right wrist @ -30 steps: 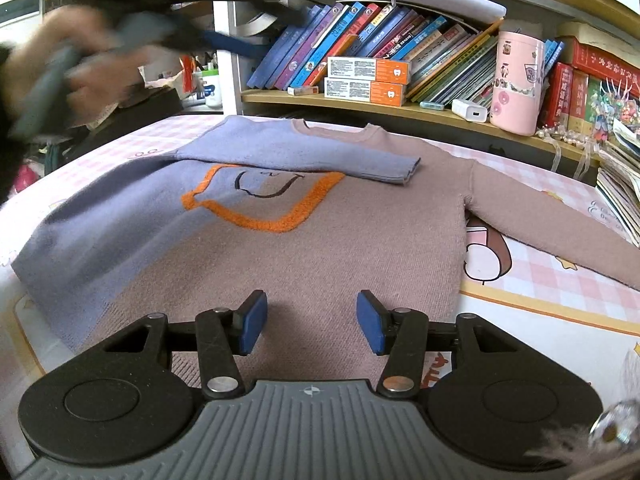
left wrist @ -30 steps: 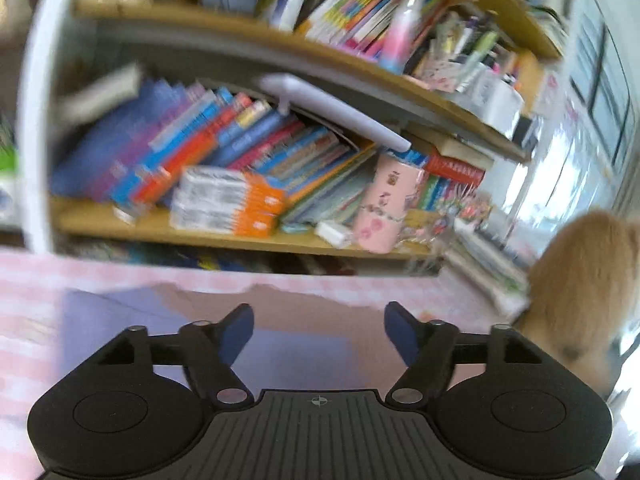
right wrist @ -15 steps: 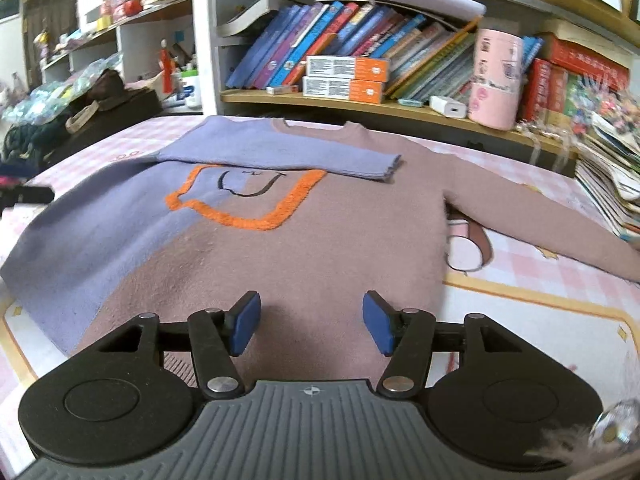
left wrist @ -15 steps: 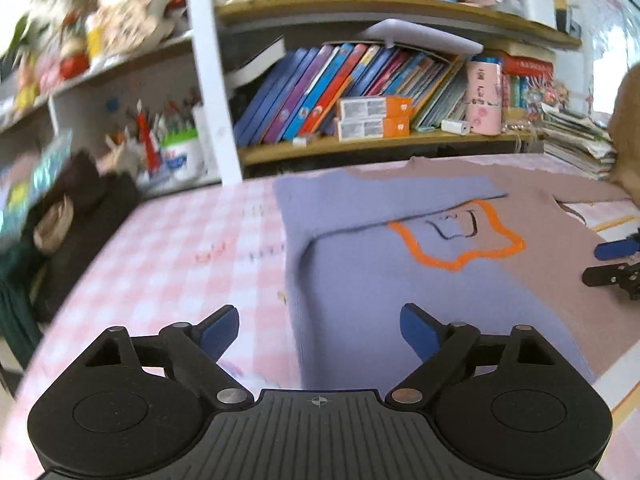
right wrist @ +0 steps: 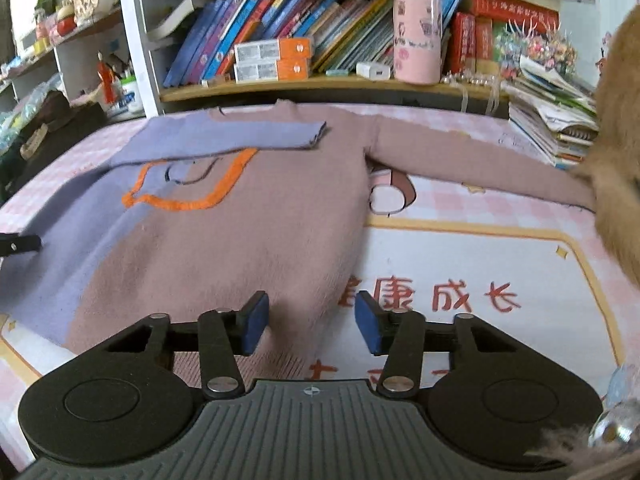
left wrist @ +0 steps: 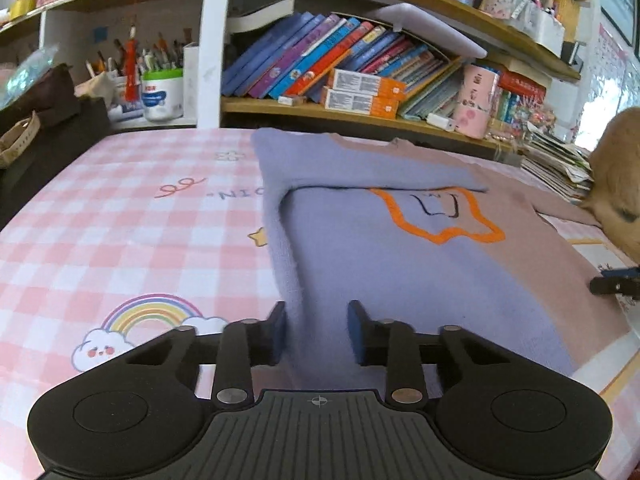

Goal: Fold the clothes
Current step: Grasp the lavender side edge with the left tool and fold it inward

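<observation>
A lilac and mauve sweater (left wrist: 400, 264) with an orange star outline lies flat on the pink checked tablecloth (left wrist: 120, 232). Its lilac sleeve is folded across the chest; its mauve sleeve (right wrist: 480, 164) stretches out to the right. My left gripper (left wrist: 316, 330) is open at the sweater's left bottom corner, jaws on either side of the side edge. My right gripper (right wrist: 310, 318) is open over the mauve right bottom corner (right wrist: 312, 280). Each gripper's tip shows in the other view, the right one (left wrist: 614, 282) and the left one (right wrist: 18, 244).
Bookshelves (right wrist: 280, 52) with books, boxes and a pink cup (right wrist: 418, 48) stand along the far table edge. A stack of magazines (right wrist: 556, 120) lies at the right. A tan furry thing (right wrist: 620, 160) fills the right edge. Dark bags (left wrist: 44, 120) sit at the left.
My left gripper swung down from facing the shelves to the sweater's left bottom corner, and its jaws narrowed. My right gripper shifted right toward the mauve corner and opened slightly wider.
</observation>
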